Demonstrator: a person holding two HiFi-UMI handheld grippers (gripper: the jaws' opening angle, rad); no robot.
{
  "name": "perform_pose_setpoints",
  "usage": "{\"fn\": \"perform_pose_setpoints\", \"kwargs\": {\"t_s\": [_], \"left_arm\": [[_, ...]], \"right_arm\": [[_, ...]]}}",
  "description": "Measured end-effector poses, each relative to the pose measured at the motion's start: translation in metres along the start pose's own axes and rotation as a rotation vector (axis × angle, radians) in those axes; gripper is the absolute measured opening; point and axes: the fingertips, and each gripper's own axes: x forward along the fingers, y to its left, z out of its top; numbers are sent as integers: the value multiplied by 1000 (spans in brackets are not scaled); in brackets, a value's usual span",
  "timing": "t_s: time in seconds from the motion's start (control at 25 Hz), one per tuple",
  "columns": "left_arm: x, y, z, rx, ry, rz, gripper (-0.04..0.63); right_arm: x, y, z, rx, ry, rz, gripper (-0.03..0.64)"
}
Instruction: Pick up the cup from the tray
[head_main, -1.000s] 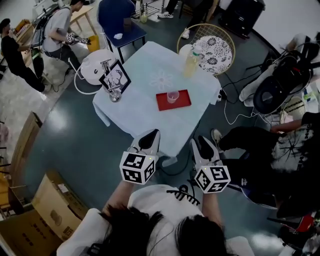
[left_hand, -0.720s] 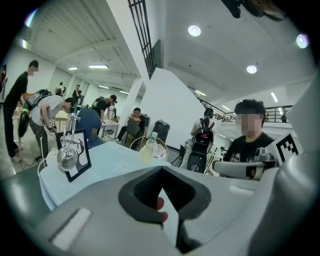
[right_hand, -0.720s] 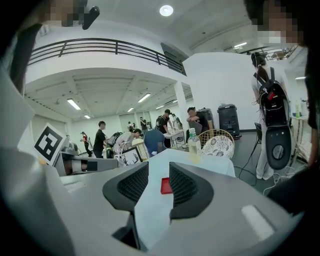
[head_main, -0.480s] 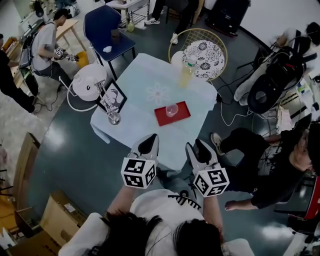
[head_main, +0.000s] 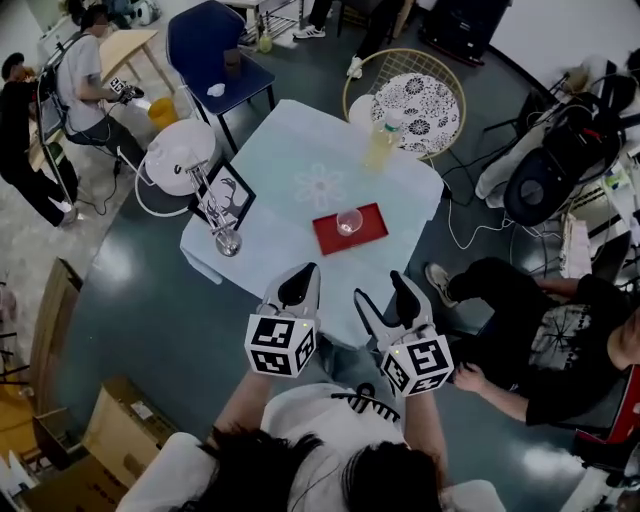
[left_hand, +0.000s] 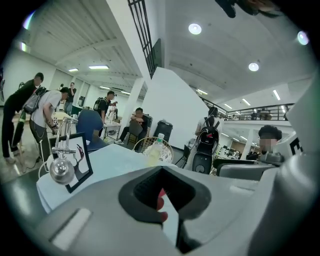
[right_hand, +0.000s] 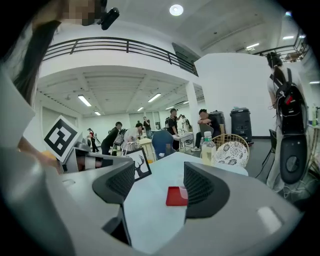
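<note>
The left gripper (head_main: 304, 277) holds its fingers clenched on nothing, short of the pale worktop (head_main: 290, 175) where a clear cup (head_main: 349, 221) stands upright in the red tray (head_main: 328, 238), a bottle (head_main: 382, 142) of yellowish liquid stands beyond, and the right gripper (head_main: 383, 293) has fingers just opening, released and empty.

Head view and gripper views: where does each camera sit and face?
Head view: on the person's head, facing steeply down at table, tray and cup; hair, arms, both grippers show.
Left gripper view: on the left gripper, facing across the table over its shut jaws.
Right gripper view: on the right gripper, facing the tray between jaws that have just been opening, empty.
Shared: both gripper views show the bottle.
</note>
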Motion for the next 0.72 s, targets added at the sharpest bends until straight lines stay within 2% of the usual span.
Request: {"fn": "perform_pose_setpoints", "kwargs": {"t_s": [0.4, 0.6, 0.72], "left_arm": [[25, 16, 3, -11, 23, 89, 1], [43, 21, 2, -49, 28, 127, 1], [58, 29, -5, -60, 45, 155, 1]], "right_arm": [[49, -19, -1, -34, 37, 103, 334], [76, -39, -8, -100, 82, 136, 365], [97, -50, -13, -94, 92, 148, 377]]}}
